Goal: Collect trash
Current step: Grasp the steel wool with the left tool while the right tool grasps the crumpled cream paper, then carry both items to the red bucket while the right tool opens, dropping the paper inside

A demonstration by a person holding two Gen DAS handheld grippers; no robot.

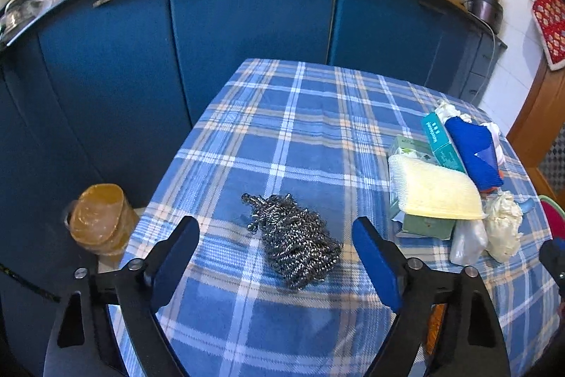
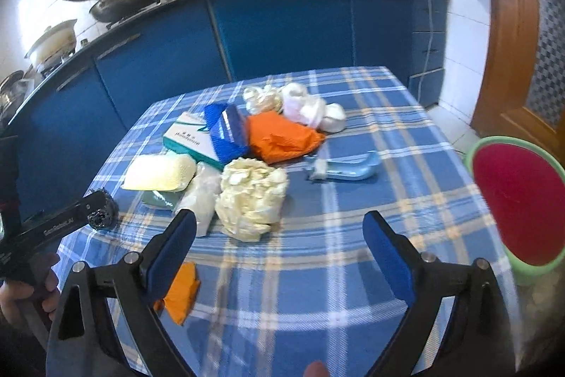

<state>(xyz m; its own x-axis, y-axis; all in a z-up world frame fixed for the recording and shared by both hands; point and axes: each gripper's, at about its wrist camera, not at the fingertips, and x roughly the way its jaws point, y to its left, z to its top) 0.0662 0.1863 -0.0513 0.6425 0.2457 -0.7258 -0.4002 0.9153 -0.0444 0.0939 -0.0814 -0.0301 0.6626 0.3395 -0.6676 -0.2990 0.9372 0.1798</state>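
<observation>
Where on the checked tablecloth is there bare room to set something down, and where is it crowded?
Bare cloth lies beyond the steel scourer toward the blue cabinets, and in front of the open right gripper, between the crumpled cream bag and the bin. It is crowded where the yellow sponge, teal box, blue pack and orange bag cluster.

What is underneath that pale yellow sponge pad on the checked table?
The pale yellow sponge pad rests on a flat green box, with a second light green patterned box poking out behind. Most of the green box is covered, so any label on it is hidden.
</observation>
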